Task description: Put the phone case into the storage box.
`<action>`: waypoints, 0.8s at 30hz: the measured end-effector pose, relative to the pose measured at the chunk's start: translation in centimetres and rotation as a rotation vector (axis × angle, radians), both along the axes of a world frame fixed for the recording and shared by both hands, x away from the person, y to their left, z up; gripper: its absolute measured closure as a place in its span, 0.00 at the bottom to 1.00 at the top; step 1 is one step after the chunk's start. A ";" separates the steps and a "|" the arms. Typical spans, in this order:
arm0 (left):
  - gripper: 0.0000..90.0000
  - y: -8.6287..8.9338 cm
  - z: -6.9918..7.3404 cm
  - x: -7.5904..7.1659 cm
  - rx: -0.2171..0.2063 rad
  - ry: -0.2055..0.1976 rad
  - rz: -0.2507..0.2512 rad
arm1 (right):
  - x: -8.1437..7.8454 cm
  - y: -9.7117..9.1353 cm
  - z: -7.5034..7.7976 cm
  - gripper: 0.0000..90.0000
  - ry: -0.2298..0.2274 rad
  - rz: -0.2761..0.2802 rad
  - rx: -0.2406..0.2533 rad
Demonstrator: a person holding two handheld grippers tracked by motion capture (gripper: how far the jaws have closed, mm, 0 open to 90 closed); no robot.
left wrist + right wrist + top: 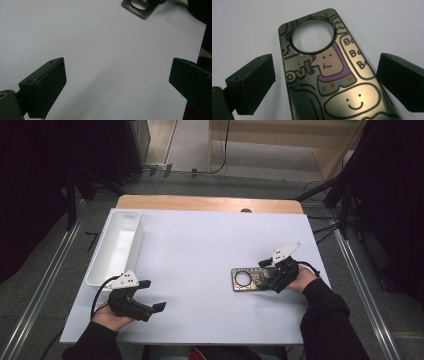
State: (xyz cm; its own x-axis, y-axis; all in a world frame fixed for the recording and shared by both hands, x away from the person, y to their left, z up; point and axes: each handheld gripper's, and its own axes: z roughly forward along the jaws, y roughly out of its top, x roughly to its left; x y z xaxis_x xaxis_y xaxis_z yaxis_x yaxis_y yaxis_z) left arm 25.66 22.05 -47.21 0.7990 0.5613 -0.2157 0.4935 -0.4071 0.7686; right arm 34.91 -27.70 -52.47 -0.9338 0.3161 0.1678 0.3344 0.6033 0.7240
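Note:
A dark phone case (247, 280) with cartoon drawings and a round camera hole lies flat on the white table (200, 250), right of centre. My right gripper (267, 279) is open, and its jaws stand on either side of the phone case (329, 75) without touching it. My left gripper (150, 296) is open near the front left of the table, with only bare table between its jaws. The phone case (140, 7) appears far off at the top of the left gripper view.
A long white bin (116, 245) stands along the table's left edge, just behind my left gripper. A wooden strip (210, 202) runs along the far edge. Dark stands and cables surround the table on the floor.

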 end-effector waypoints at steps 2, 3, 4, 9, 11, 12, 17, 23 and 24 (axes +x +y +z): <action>0.01 0.0 0.0 0.0 -0.002 0.000 0.000 | 0.0 0.0 0.0 0.01 0.003 0.001 0.005; 0.01 0.0 0.0 0.0 -0.002 0.001 0.002 | 0.0 0.0 -0.1 0.01 0.005 0.002 0.005; 0.01 0.0 0.0 0.0 -0.002 0.001 0.002 | 0.1 0.0 -0.1 0.01 0.007 0.000 0.003; 0.01 0.1 0.0 0.0 -0.002 0.001 0.003 | 0.0 0.0 -0.5 0.01 -0.003 0.017 -0.028; 0.01 0.1 0.0 0.0 -0.002 0.000 0.002 | 0.0 0.1 -0.5 0.01 -0.015 0.025 -0.034; 0.01 0.0 0.0 0.0 -0.003 0.001 0.003 | -0.1 0.1 -0.5 0.01 -0.015 0.026 -0.036; 0.01 0.0 0.0 0.0 -0.002 0.000 0.001 | -0.1 0.1 -0.5 0.01 -0.030 0.031 -0.043; 0.01 0.0 0.0 0.0 -0.003 -0.001 0.004 | -0.3 0.2 -0.5 0.01 -0.048 0.041 -0.061; 0.01 0.0 0.0 0.0 -0.002 -0.001 0.002 | -0.3 0.2 -0.5 0.01 -0.056 0.045 -0.065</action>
State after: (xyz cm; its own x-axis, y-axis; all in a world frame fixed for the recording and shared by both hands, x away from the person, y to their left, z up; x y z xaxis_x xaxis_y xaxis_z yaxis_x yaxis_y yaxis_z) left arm 25.68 22.09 -47.24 0.7978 0.5628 -0.2162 0.4939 -0.4045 0.7697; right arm 34.62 -27.50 -52.99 -0.9548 0.2817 0.0950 0.2654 0.6634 0.6996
